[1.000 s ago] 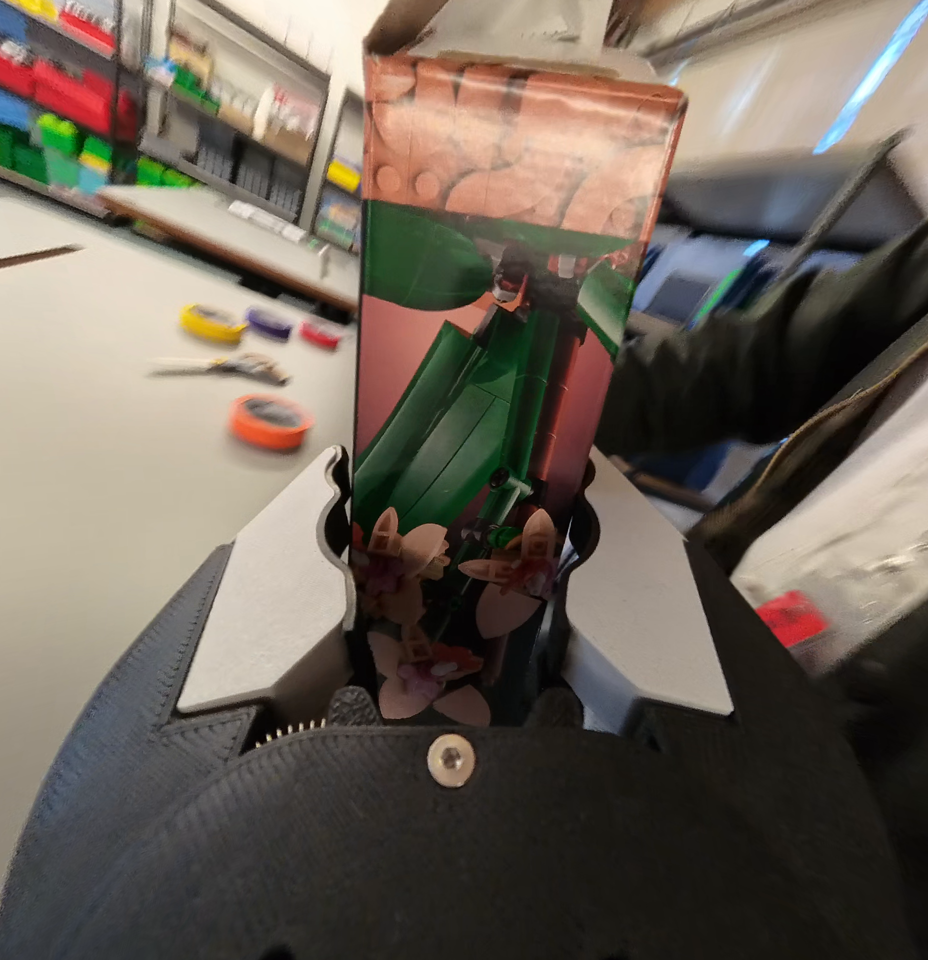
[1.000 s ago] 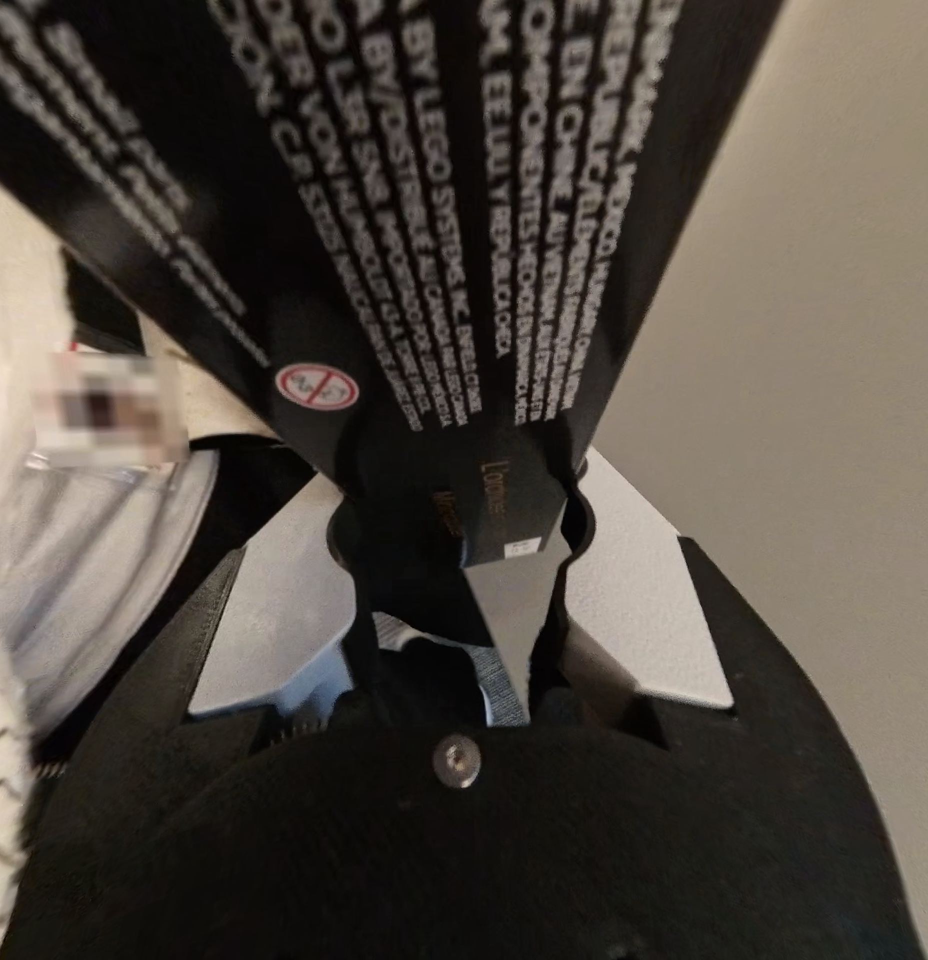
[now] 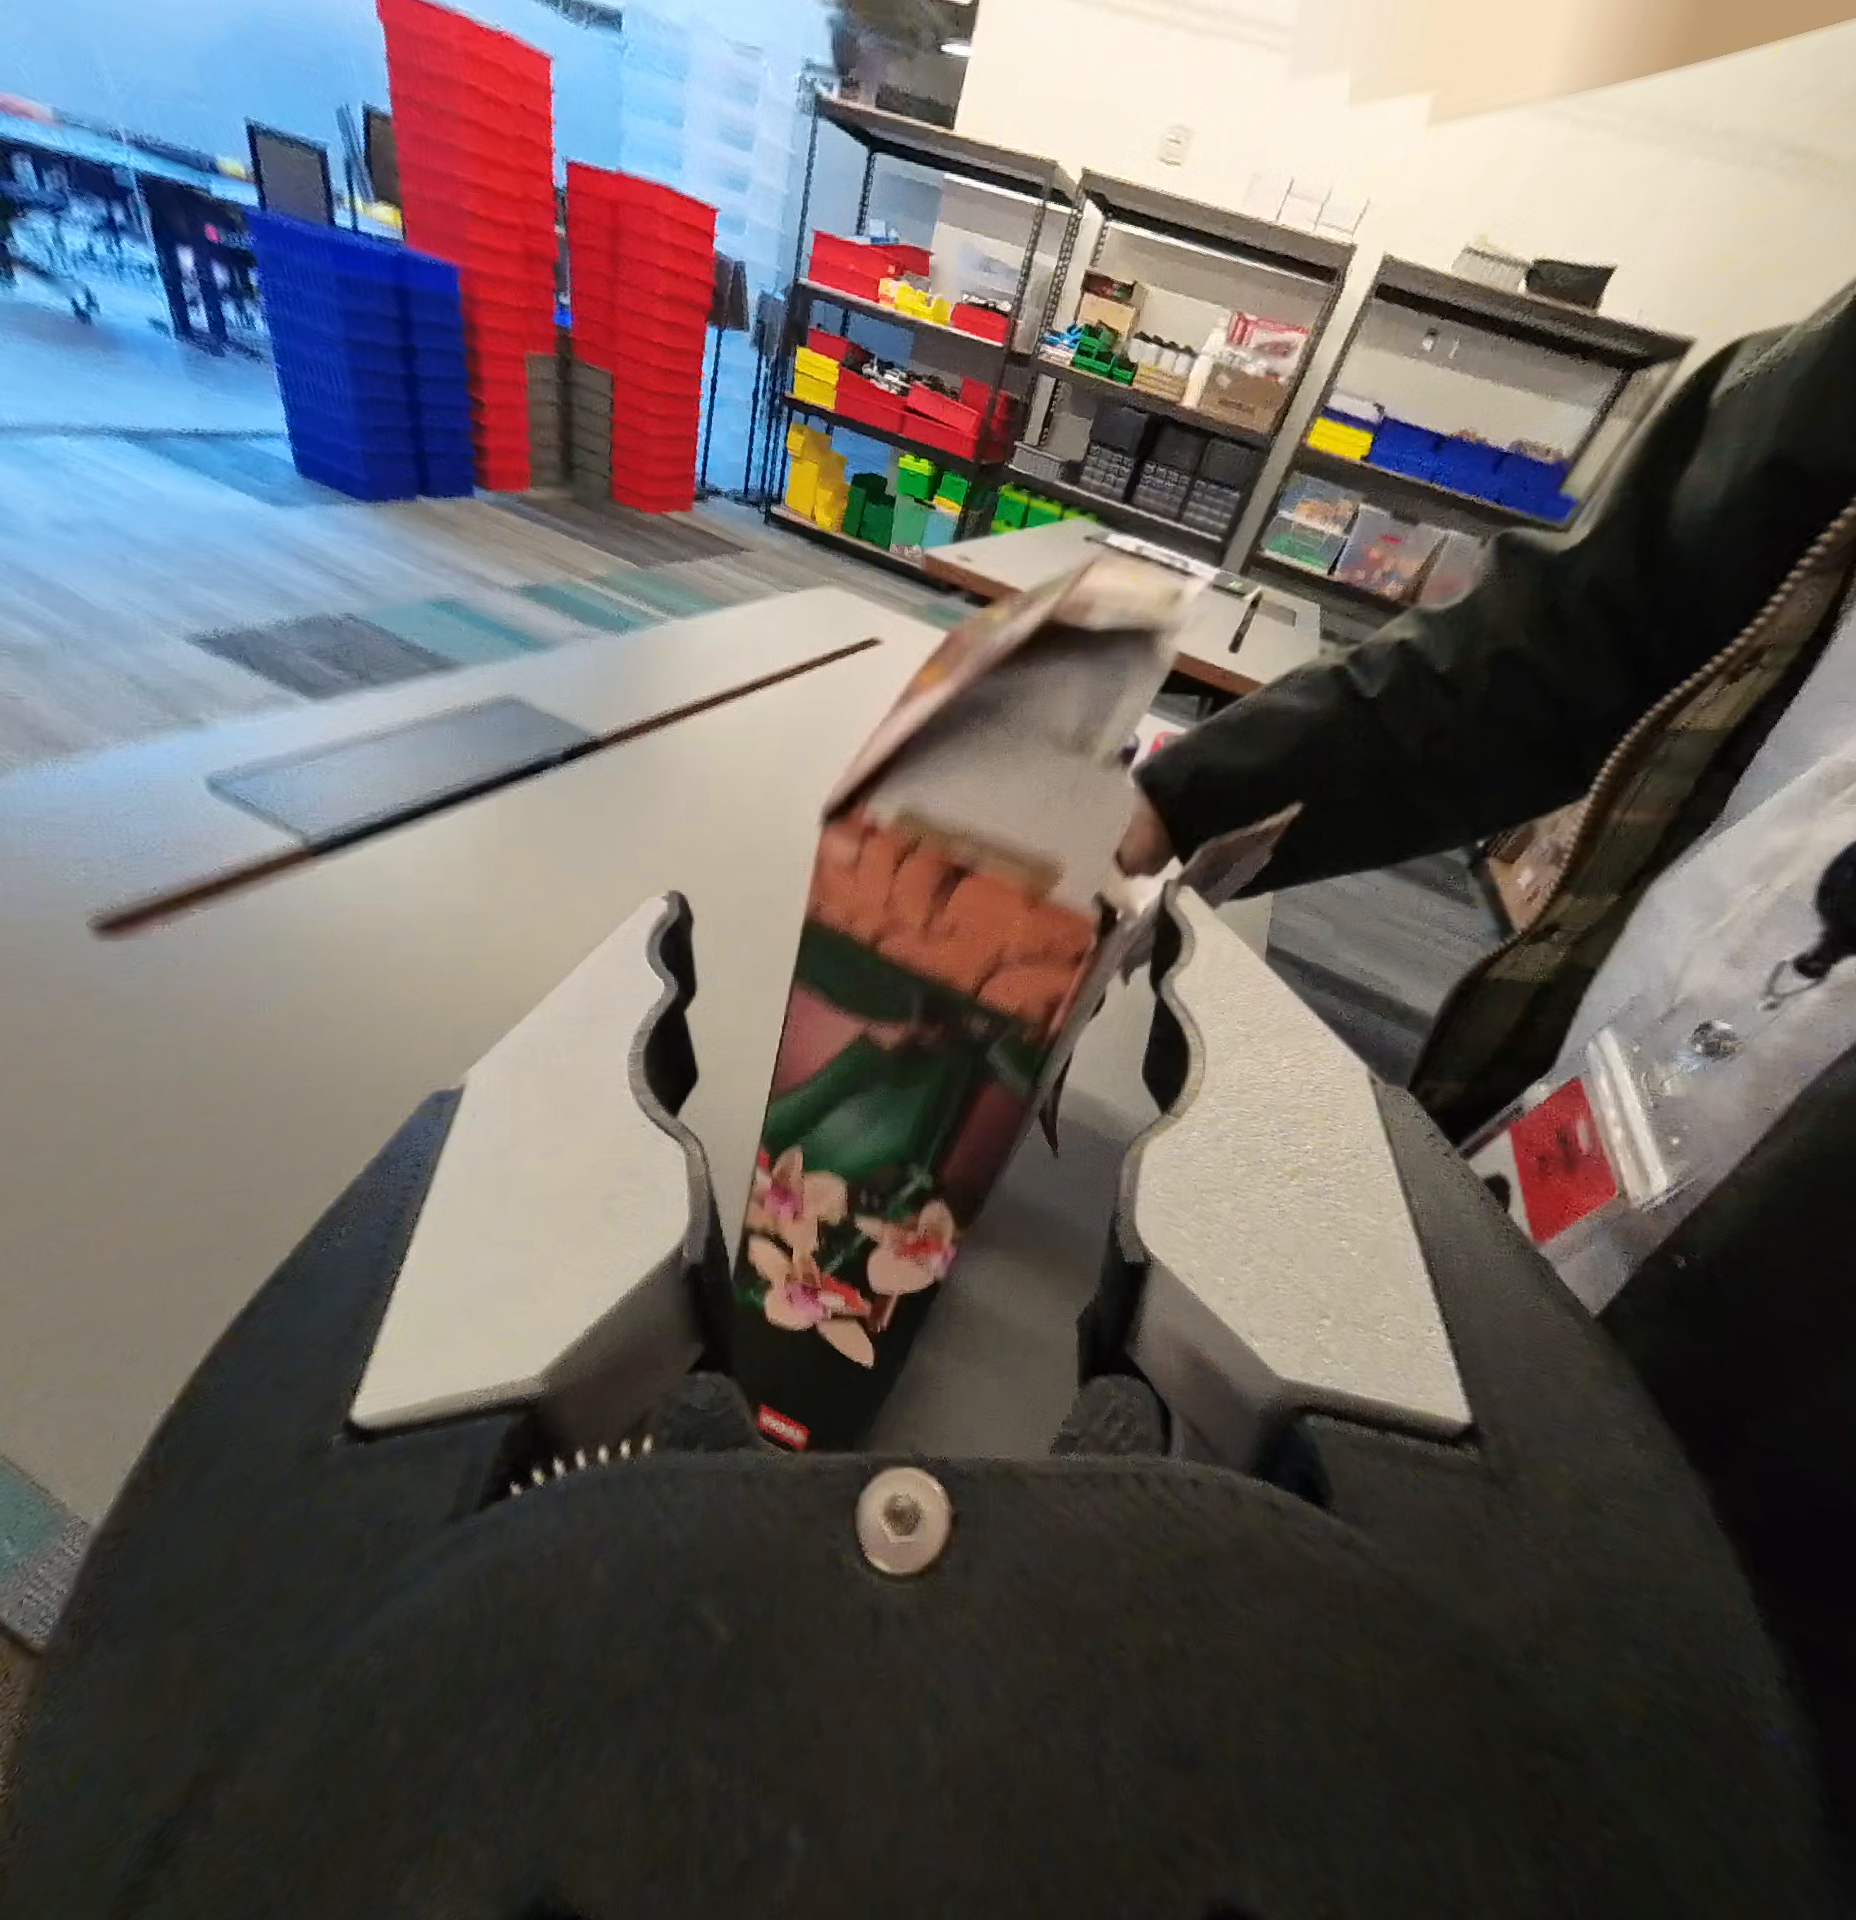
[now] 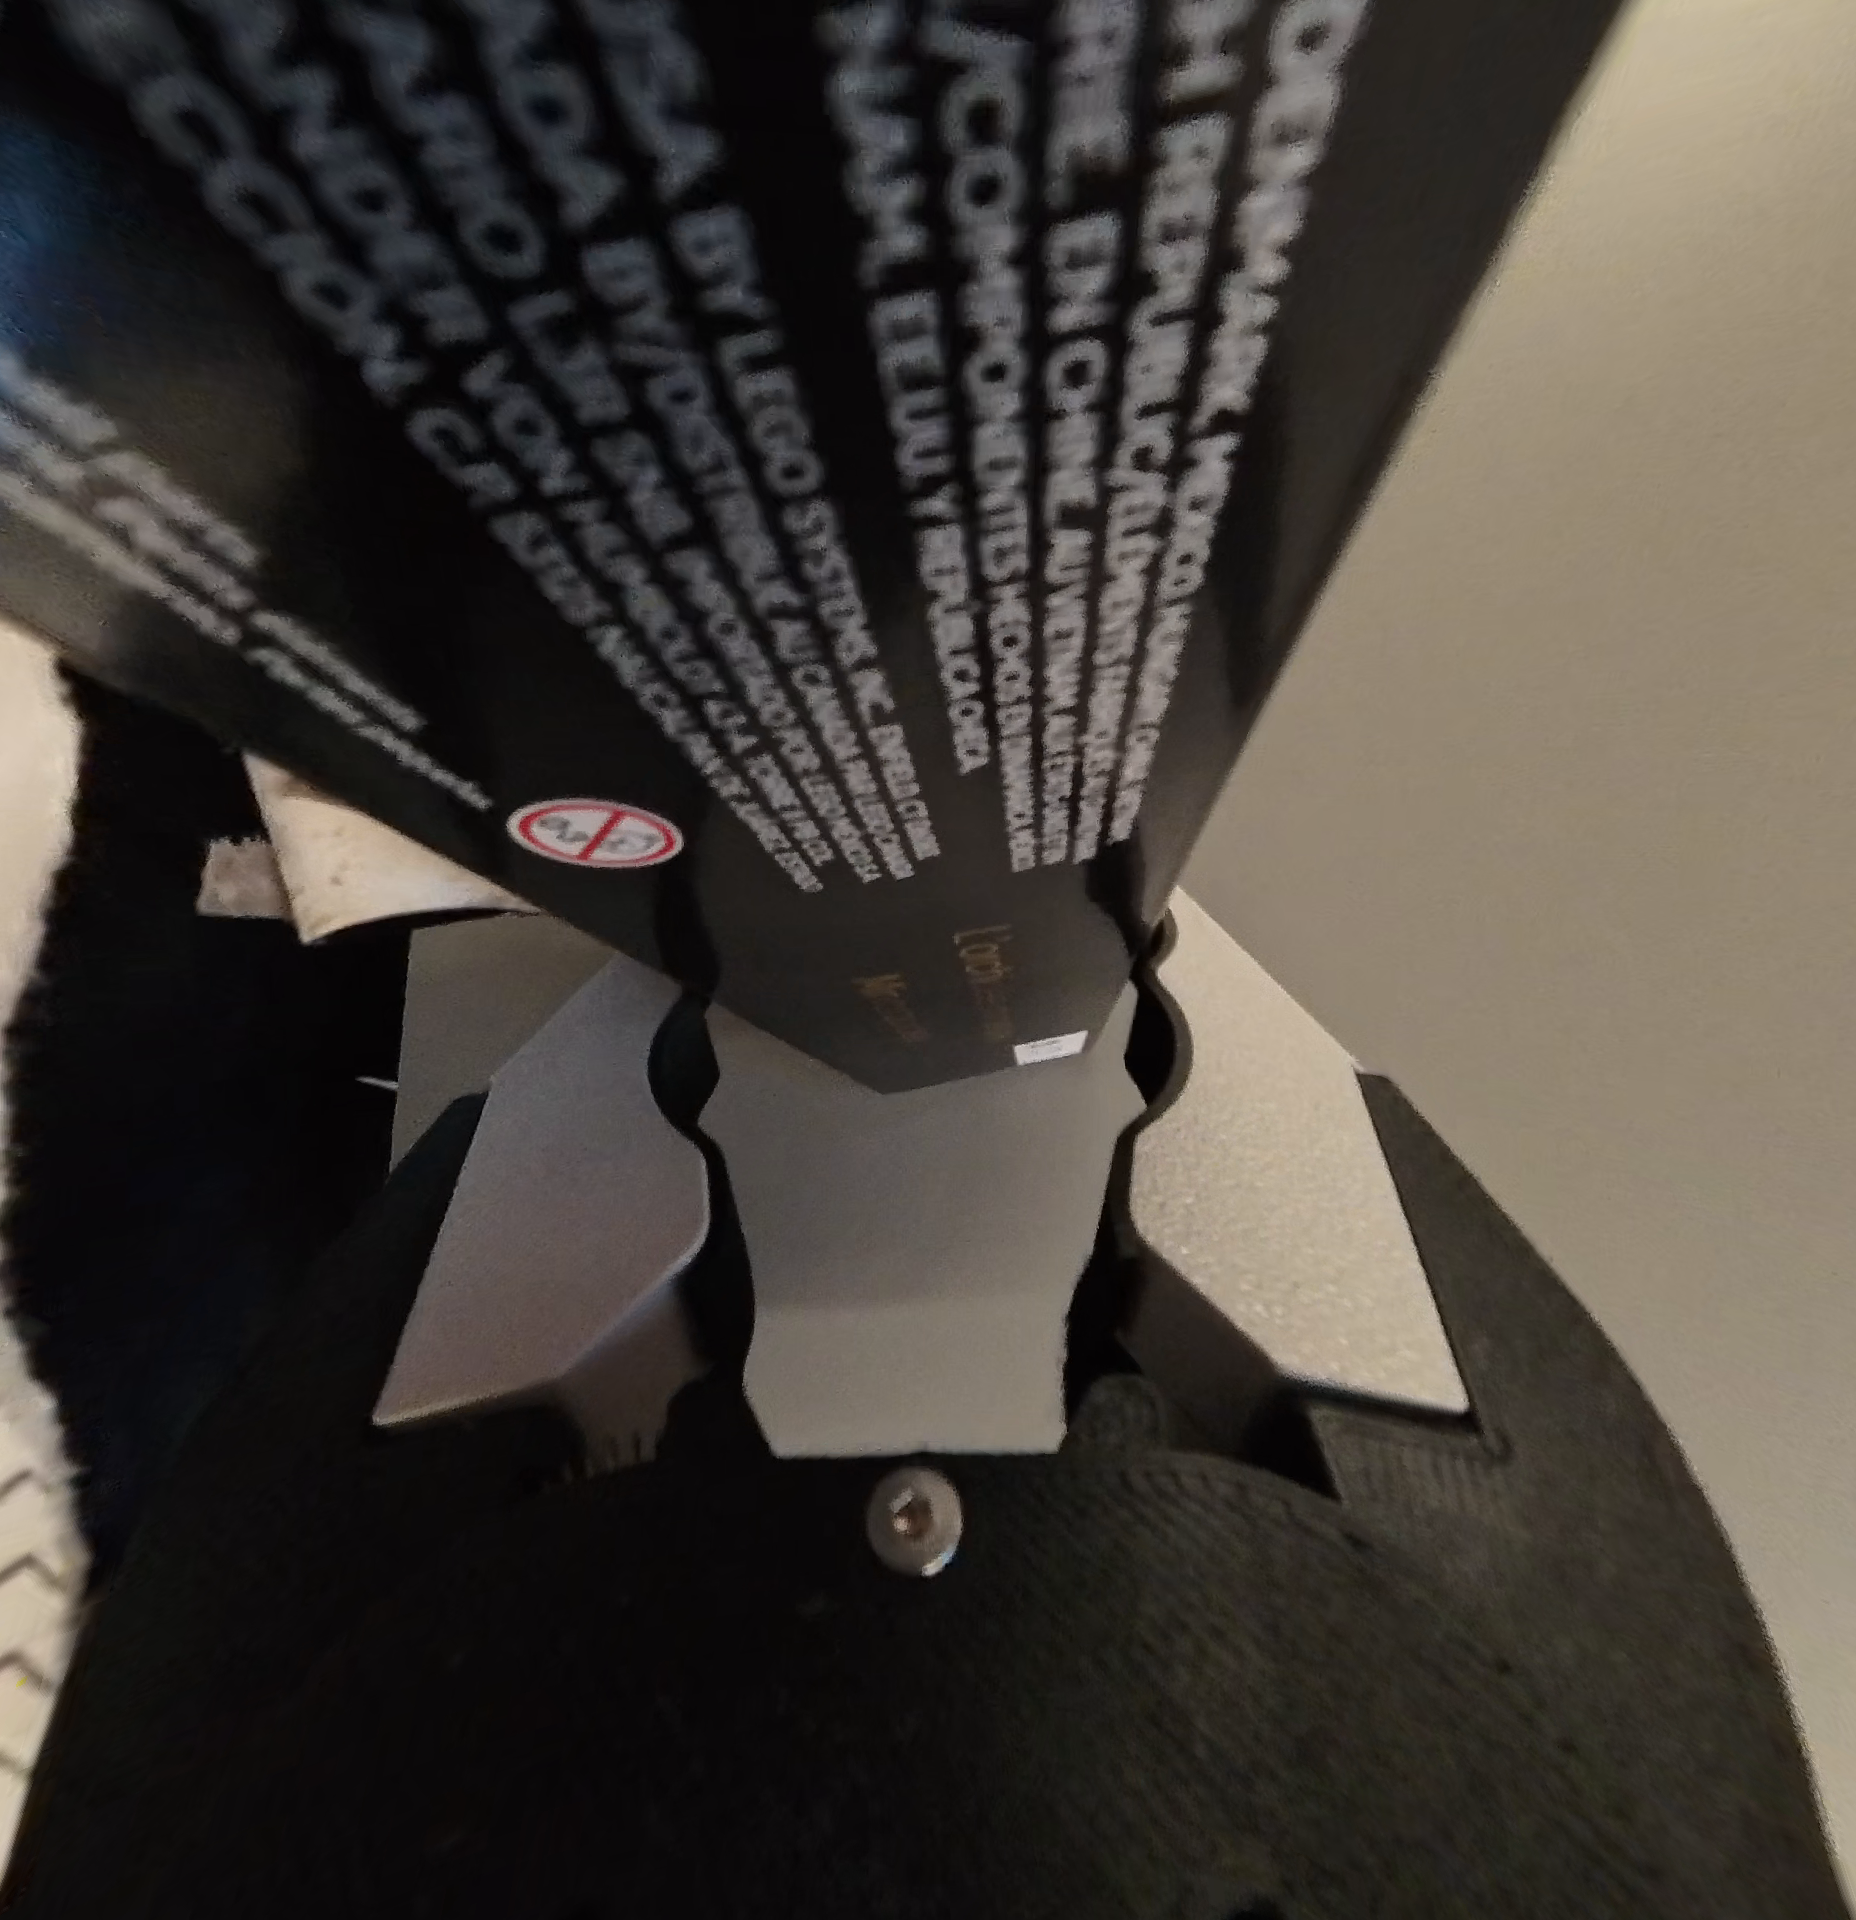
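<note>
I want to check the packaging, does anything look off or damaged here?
The flower-printed box leans right between the open left gripper, touching neither finger. Its top flap hangs open with ragged edges.

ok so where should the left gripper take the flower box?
I'd take its rigid lower body across the narrow width, from the bottom end: the flower box leans inside the open left gripper, and its top flaps hang loose.

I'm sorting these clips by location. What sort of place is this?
Likely a workshop or storeroom: stacked red bins and blue bins, metal shelving with sorted coloured containers, and a grey worktable.
</note>
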